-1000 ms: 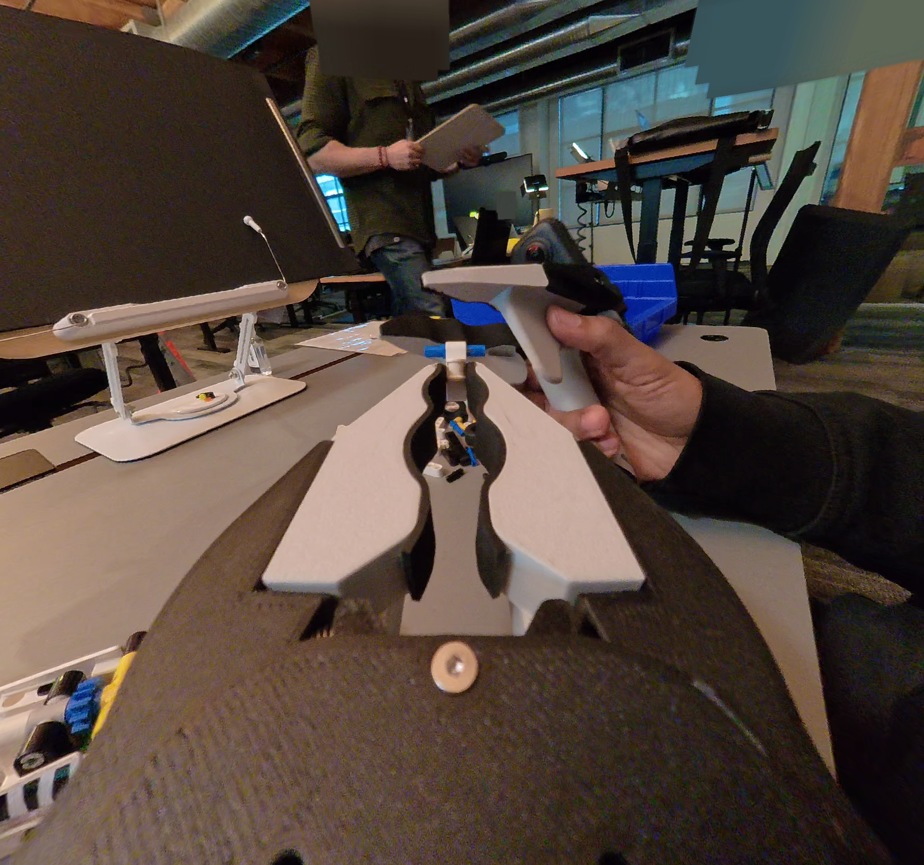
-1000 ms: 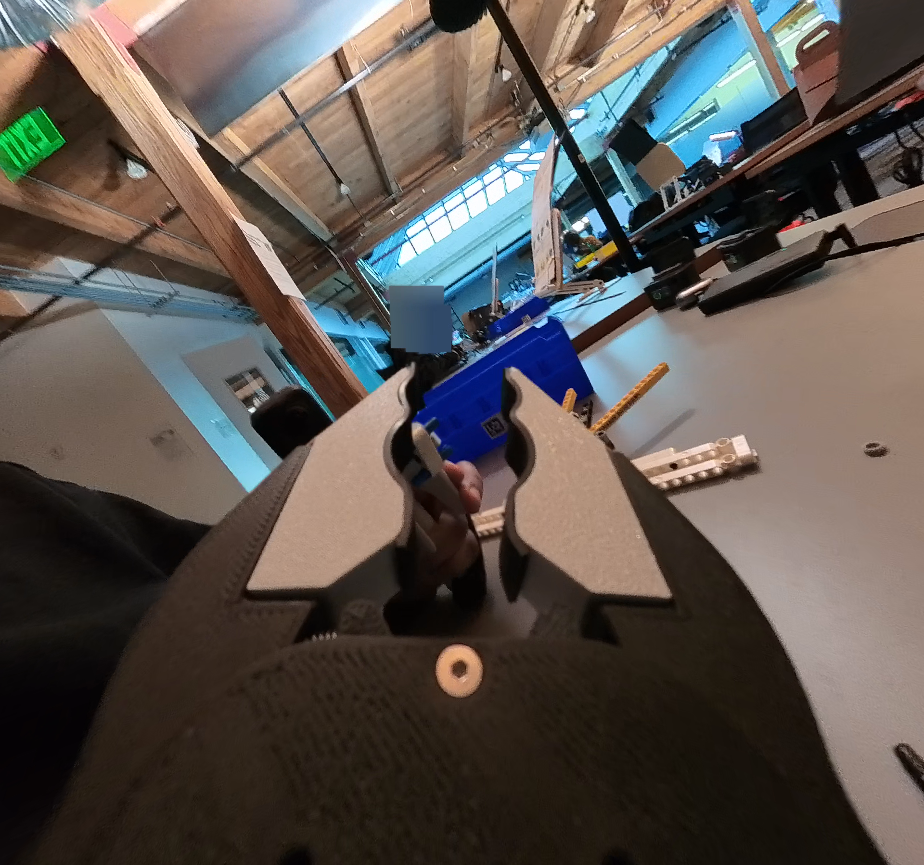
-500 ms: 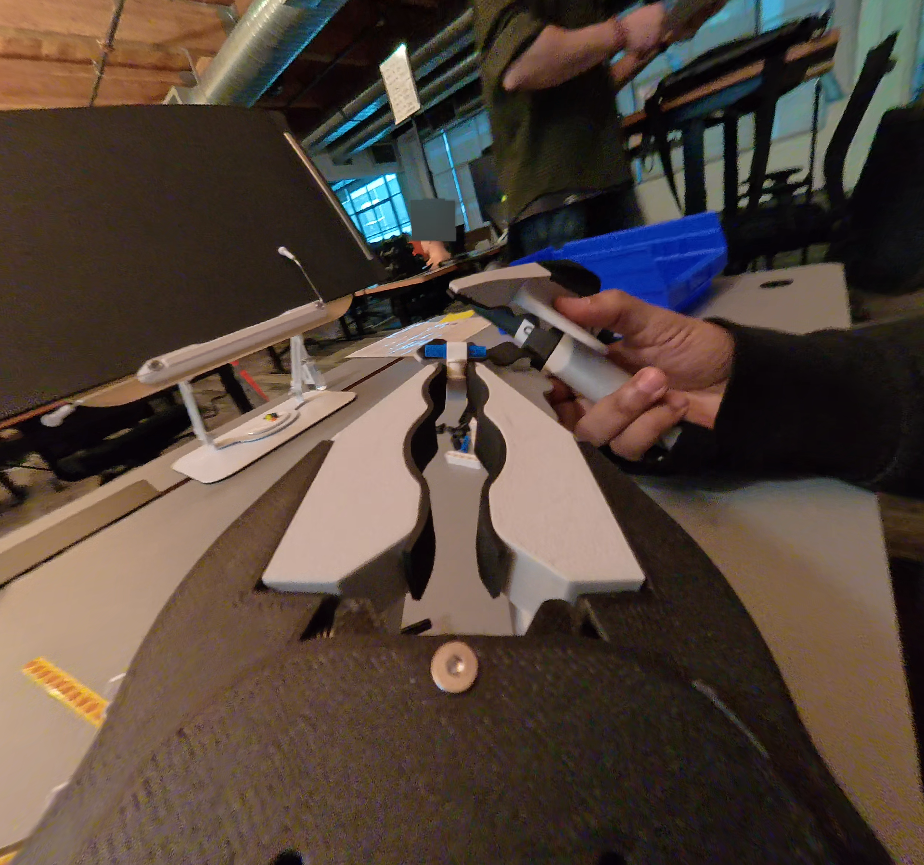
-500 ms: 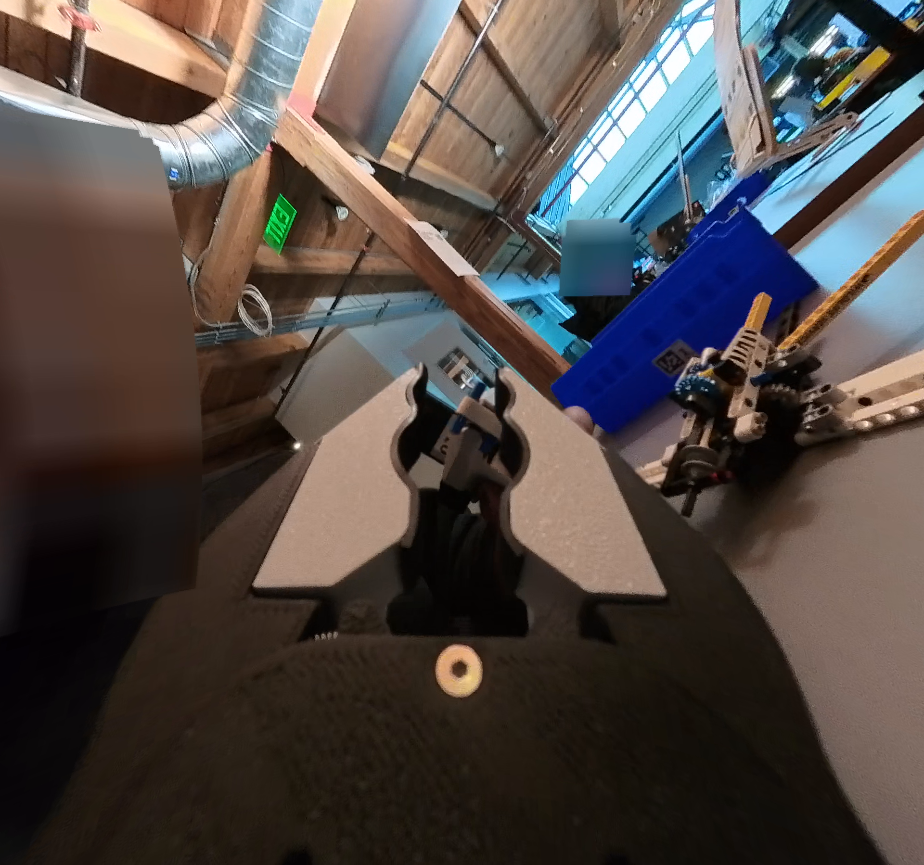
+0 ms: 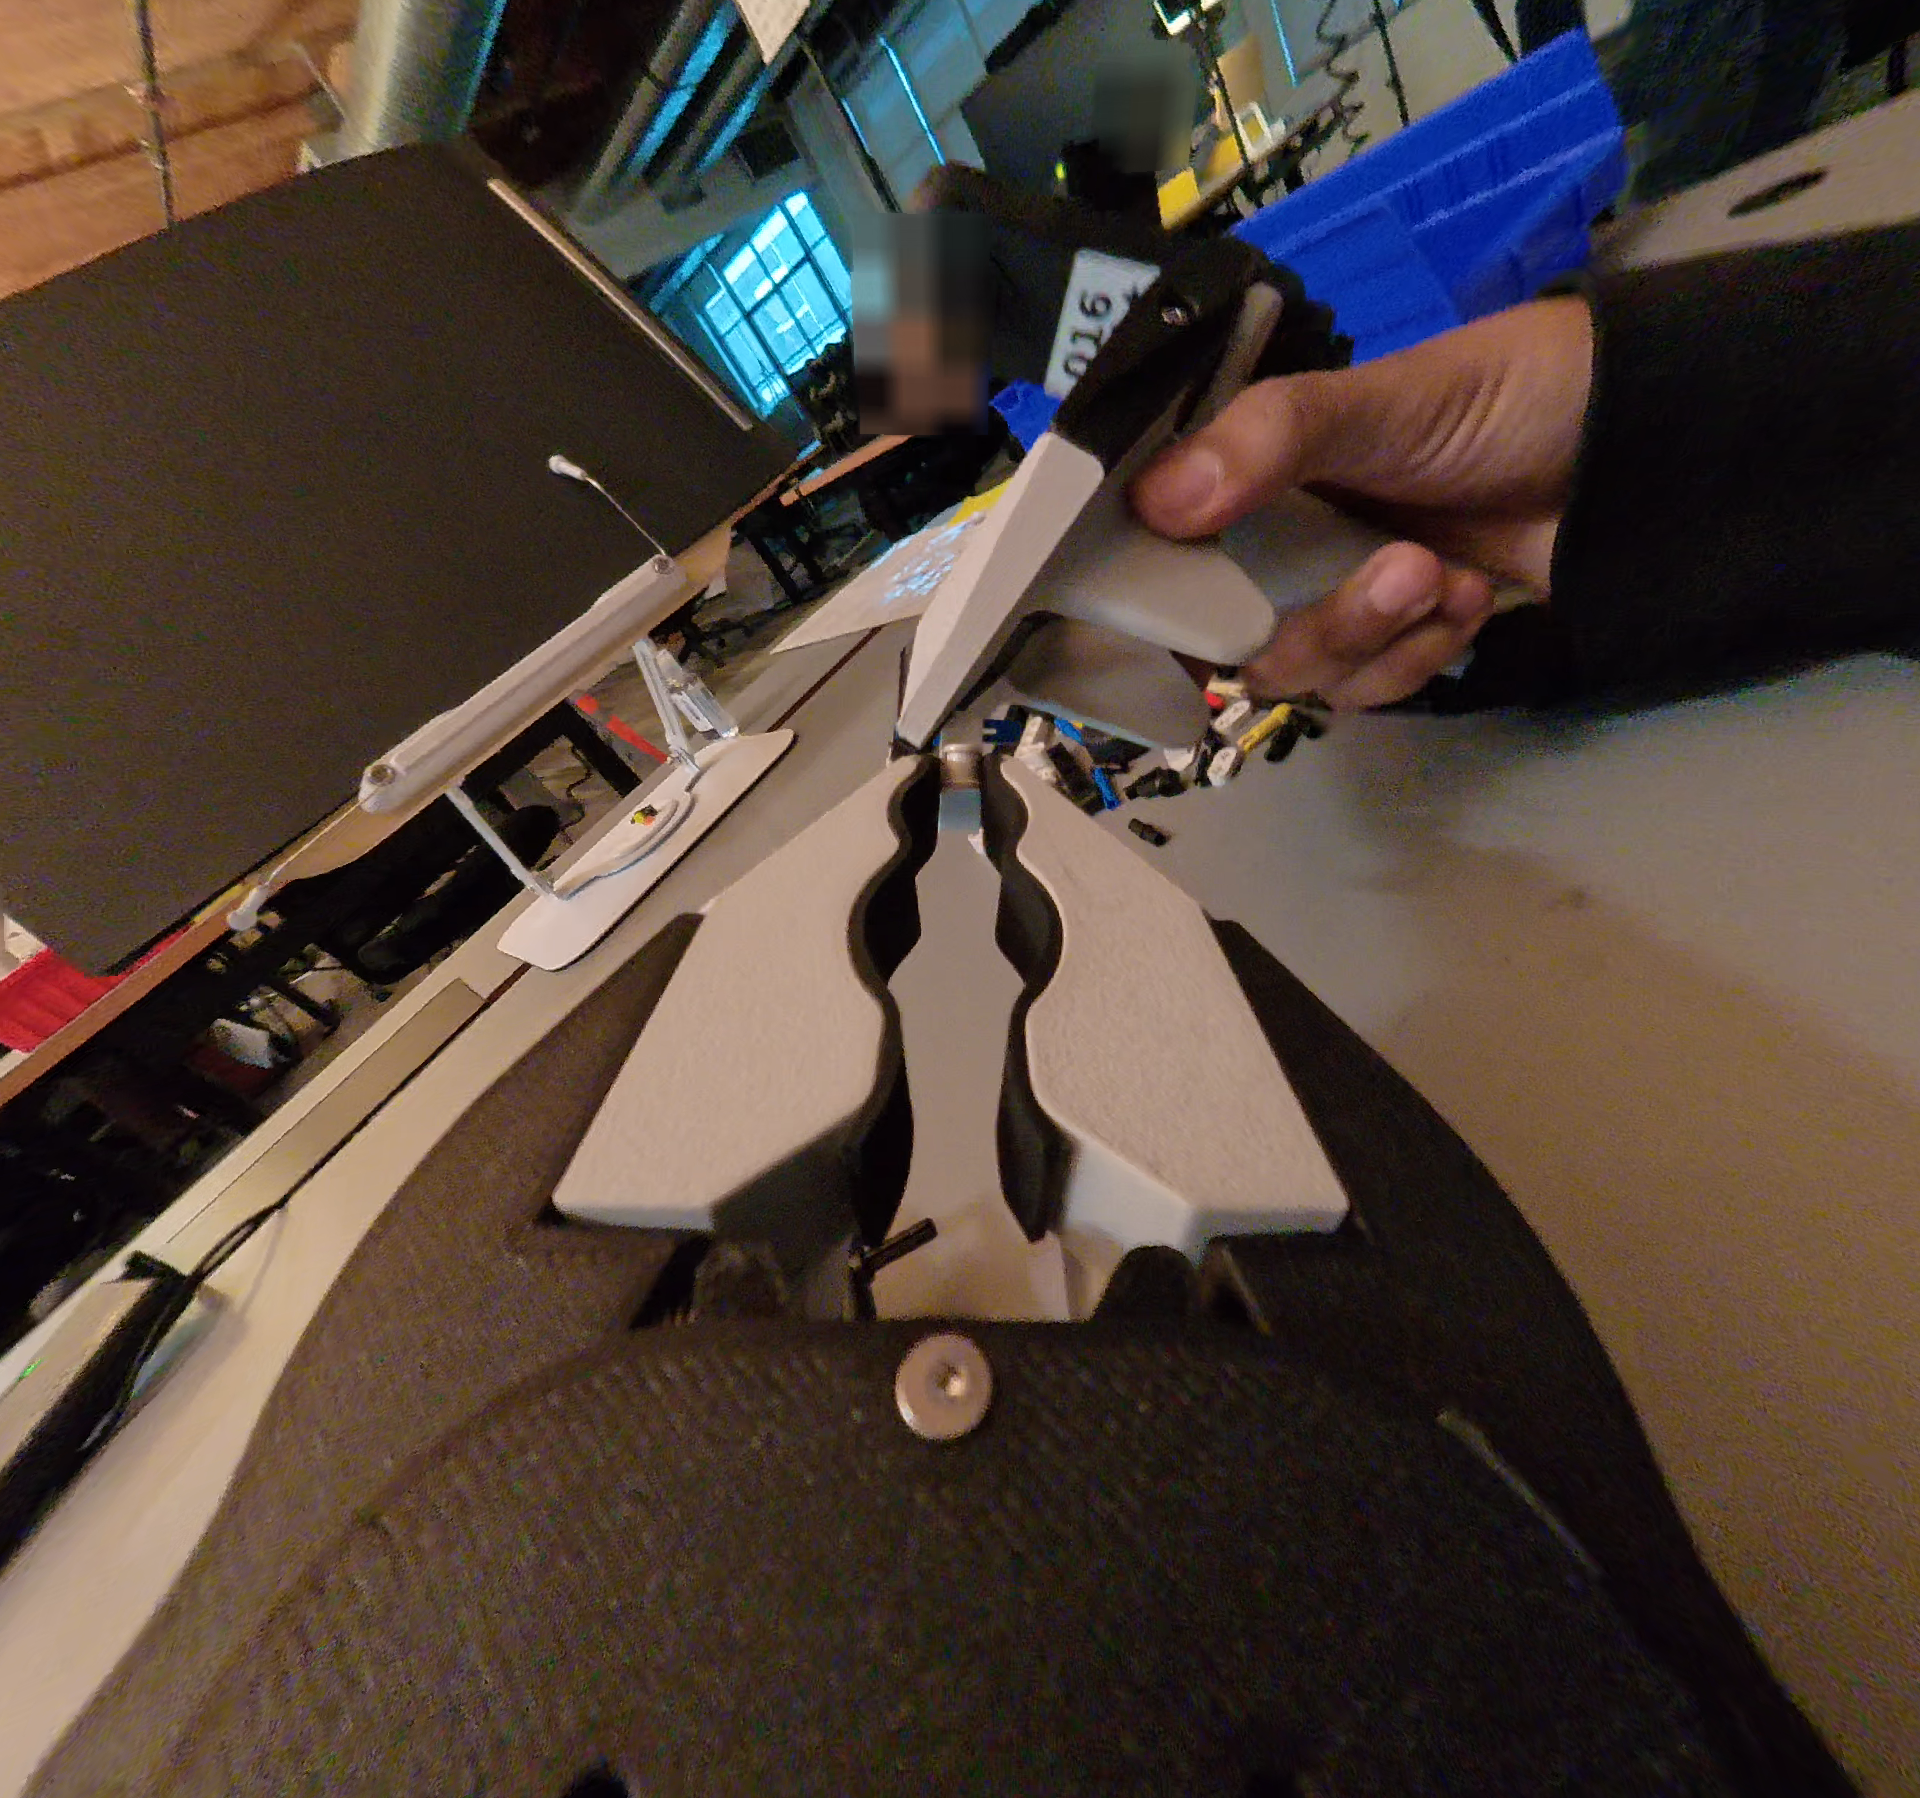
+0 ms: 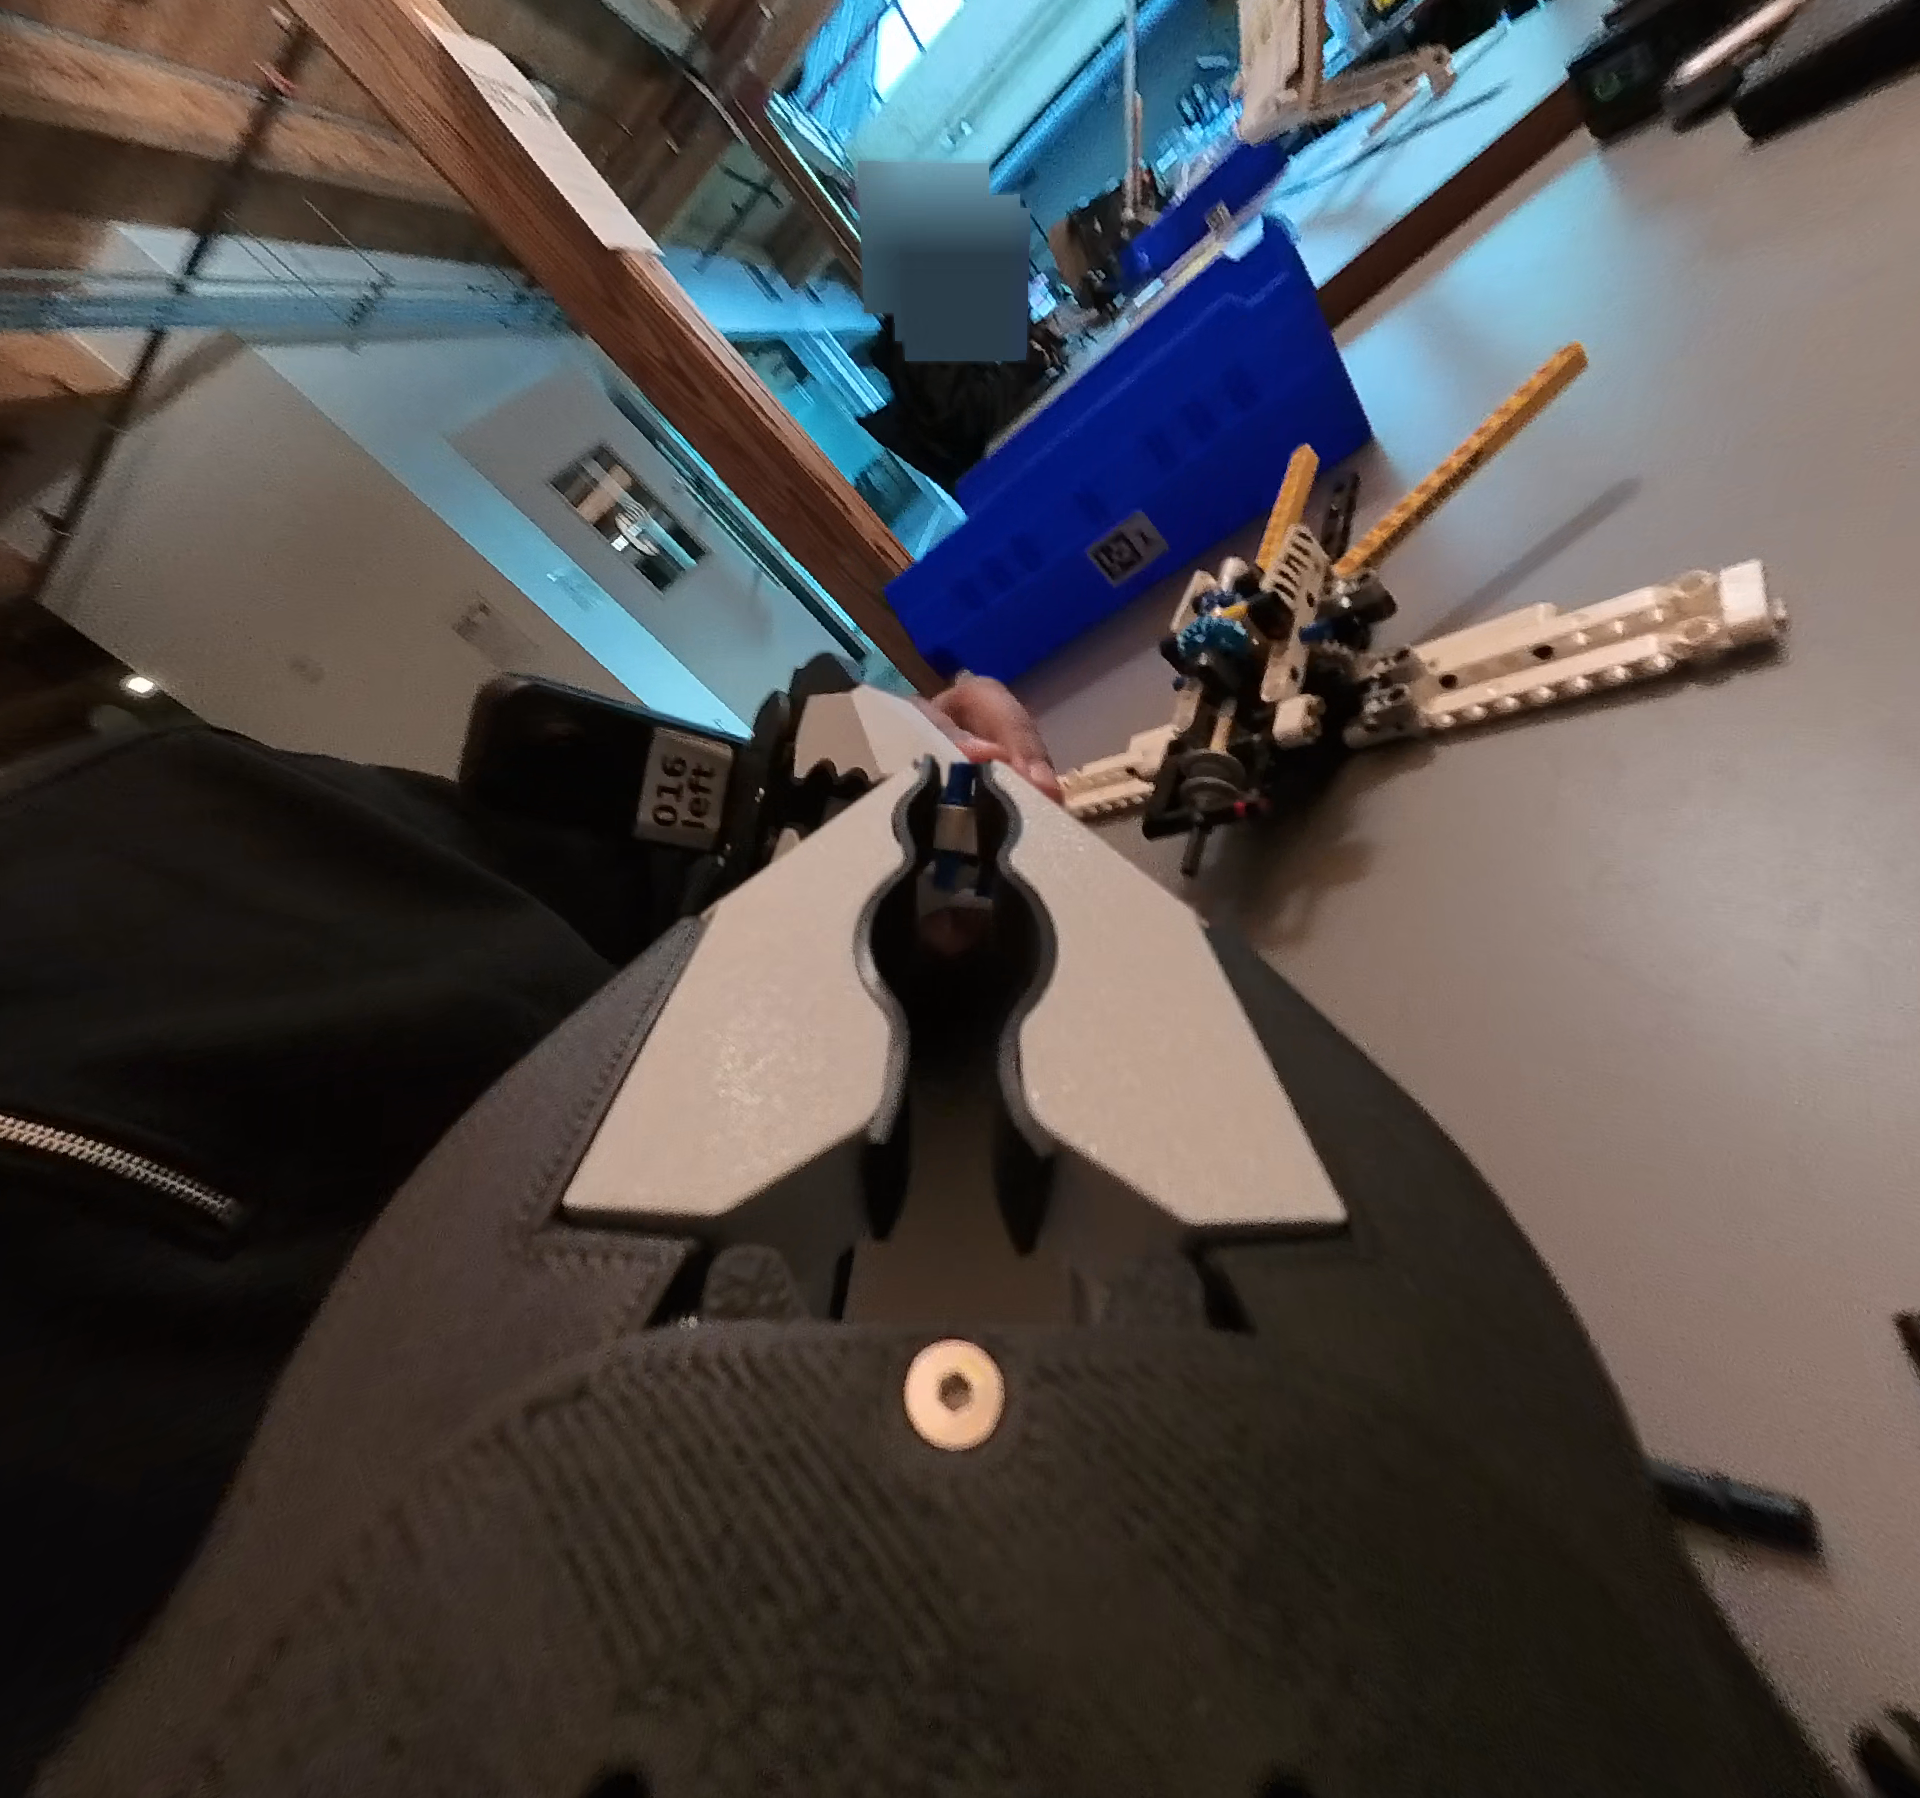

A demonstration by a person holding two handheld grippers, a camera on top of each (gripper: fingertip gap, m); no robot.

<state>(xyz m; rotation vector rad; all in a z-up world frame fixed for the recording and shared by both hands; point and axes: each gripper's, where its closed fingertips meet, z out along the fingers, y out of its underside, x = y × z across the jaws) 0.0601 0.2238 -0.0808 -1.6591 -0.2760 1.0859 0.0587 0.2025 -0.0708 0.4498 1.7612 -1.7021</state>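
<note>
Pinching a small grey-and-blue plastic connector piece (image 6: 954,829) from both ends, the left gripper (image 5: 961,772) and right gripper (image 6: 956,803) meet tip to tip, the white-and-yellow brick assembly (image 6: 1278,668) lying well beyond

Left gripper (image 5: 961,780): light grey fingers, black textured body. Held connector piece (image 6: 957,818): grey with blue ends. Bin (image 6: 1143,481): blue. Bench (image 6: 1558,969): grey. Brick assembly (image 6: 1262,668): white, black, yellow beams.
</note>
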